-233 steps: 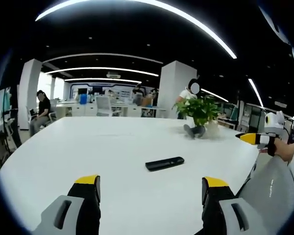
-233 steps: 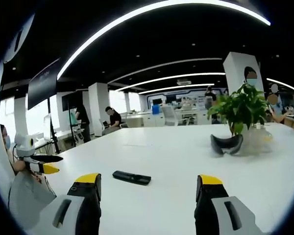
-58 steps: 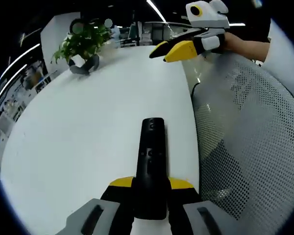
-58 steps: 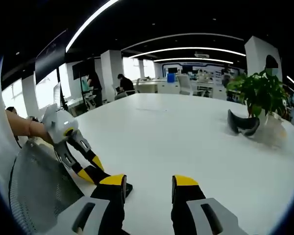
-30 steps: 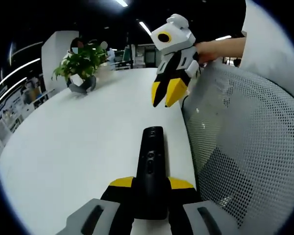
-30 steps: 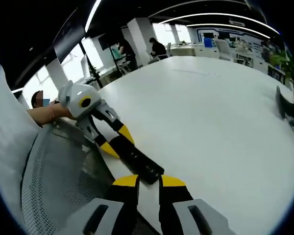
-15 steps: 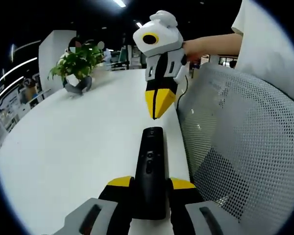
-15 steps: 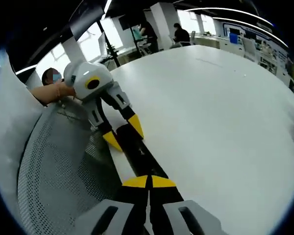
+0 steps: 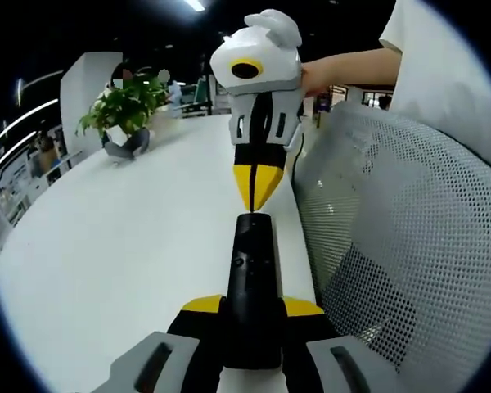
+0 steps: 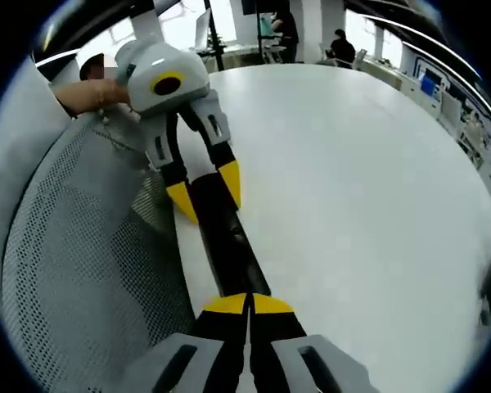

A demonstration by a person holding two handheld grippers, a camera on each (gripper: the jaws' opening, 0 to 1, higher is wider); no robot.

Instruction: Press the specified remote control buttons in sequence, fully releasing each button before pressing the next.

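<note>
Since half a second ago the right gripper (image 9: pixel 254 184) dropped, jaws closed, tips now at the remote's (image 9: pixel 252 270) far end. Left gripper (image 9: pixel 252 307) clamps the remote's near end above the table (image 9: pixel 106 246). Probably first press; sequence remains.

One remote (image 9: pixel 250 295), two grippers (image 9: pixel 256 182) (image 10: pixel 247 304), one plant (image 9: pixel 124 105), one mesh chair (image 9: pixel 393 246).

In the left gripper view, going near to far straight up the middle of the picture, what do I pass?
Left gripper, shut on the remote control → right gripper, its shut yellow tips at the remote's far end → hand holding that gripper.
</note>
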